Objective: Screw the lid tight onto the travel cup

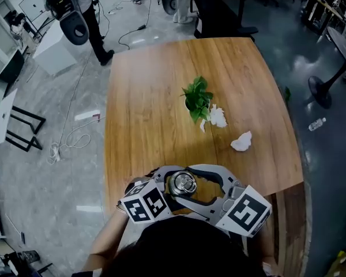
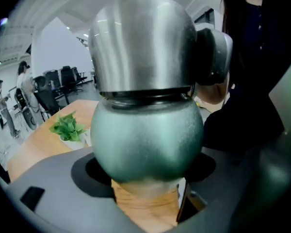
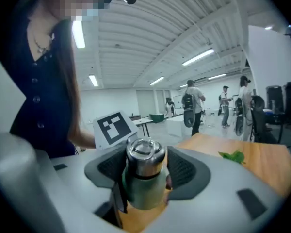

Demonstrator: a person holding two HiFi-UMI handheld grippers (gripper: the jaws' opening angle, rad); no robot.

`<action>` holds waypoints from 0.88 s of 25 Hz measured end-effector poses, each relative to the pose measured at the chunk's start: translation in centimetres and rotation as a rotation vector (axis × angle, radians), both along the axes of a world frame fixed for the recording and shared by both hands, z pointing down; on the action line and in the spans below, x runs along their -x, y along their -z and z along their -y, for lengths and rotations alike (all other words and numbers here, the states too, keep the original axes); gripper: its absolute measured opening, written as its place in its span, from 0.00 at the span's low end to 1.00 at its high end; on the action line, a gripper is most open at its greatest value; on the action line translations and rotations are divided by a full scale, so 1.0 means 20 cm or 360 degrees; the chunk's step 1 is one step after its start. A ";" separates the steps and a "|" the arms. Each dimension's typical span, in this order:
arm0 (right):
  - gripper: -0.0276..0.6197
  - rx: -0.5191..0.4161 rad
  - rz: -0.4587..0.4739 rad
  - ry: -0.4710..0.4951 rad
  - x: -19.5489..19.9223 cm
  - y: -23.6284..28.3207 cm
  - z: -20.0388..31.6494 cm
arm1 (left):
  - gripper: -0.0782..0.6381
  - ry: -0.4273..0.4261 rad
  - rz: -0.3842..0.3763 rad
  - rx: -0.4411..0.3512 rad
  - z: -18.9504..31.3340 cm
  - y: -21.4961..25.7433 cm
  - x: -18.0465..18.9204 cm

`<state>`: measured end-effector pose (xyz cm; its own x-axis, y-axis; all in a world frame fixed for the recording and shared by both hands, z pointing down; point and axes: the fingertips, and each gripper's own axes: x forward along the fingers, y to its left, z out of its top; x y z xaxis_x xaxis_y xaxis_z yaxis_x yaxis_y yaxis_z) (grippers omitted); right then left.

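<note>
The travel cup (image 2: 146, 135), matte green under a steel lid (image 2: 143, 42), was at the desk's (image 1: 150, 97) near edge. The left hand-held gripper (image 2: 146, 176) clamped its body and the right hand-held gripper (image 3: 144, 176) its lid. The jaws hid its base.

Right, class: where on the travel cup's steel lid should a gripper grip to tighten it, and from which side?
Grip the steel lid by its straight side wall, jaws level, from the sides: the travel cup stands upright, the lid's rounded shoulder may slip, and the left gripper holds the green body.
</note>
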<state>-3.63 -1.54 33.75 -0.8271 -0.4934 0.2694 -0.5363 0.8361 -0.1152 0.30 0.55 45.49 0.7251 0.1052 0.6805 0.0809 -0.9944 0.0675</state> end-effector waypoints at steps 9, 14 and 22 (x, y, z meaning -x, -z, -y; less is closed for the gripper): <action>0.44 -0.0086 0.0061 -0.0359 -0.02 0.02 0.09 | 0.65 0.0500 0.0025 -0.0053 0.14 -0.01 -0.01; 0.44 -0.0055 0.0209 -0.0063 0.01 0.09 -0.03 | 0.65 0.0087 -0.0091 0.0016 -0.03 0.07 -0.01; 0.43 -0.0123 0.0167 -0.0329 0.00 0.06 0.02 | 0.65 0.0460 -0.0055 -0.0035 0.09 0.06 0.01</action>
<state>-3.53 -1.97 32.57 -0.7278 -0.6708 0.1424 -0.6854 0.7183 -0.1195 0.16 -1.30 44.32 0.7458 -0.1236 0.6546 -0.2039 -0.9778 0.0476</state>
